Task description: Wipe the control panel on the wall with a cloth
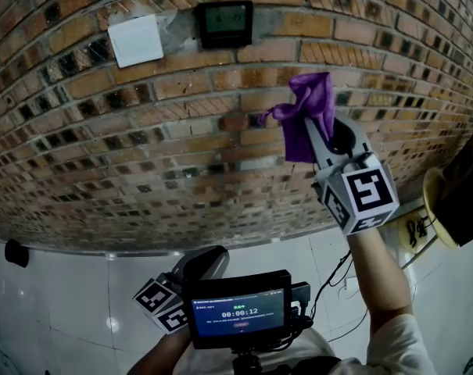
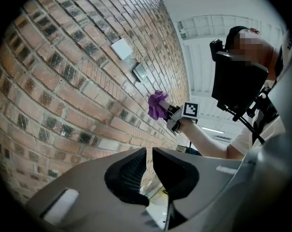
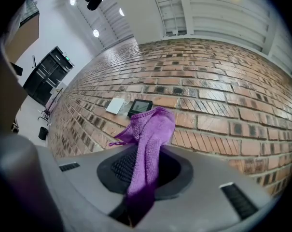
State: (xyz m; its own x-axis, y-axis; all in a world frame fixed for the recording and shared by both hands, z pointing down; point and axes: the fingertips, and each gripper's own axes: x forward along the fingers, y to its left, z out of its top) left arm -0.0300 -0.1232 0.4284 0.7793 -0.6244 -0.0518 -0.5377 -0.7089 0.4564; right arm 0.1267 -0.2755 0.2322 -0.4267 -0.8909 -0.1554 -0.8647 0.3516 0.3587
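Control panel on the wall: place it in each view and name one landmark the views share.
Head view: the control panel is top centre, right of the white plate.
Left gripper view: small, upper middle, below and right of the plate.
Right gripper view: left of centre, just above the purple cloth.
Shared landmark: the white plate beside it.

One cloth (image 1: 310, 108), one control panel (image 1: 224, 22), one wall plate (image 1: 136, 41) (white).

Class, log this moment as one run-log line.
right gripper: shut on purple cloth, below-right of control panel | left gripper: empty, low | wipe: not begun
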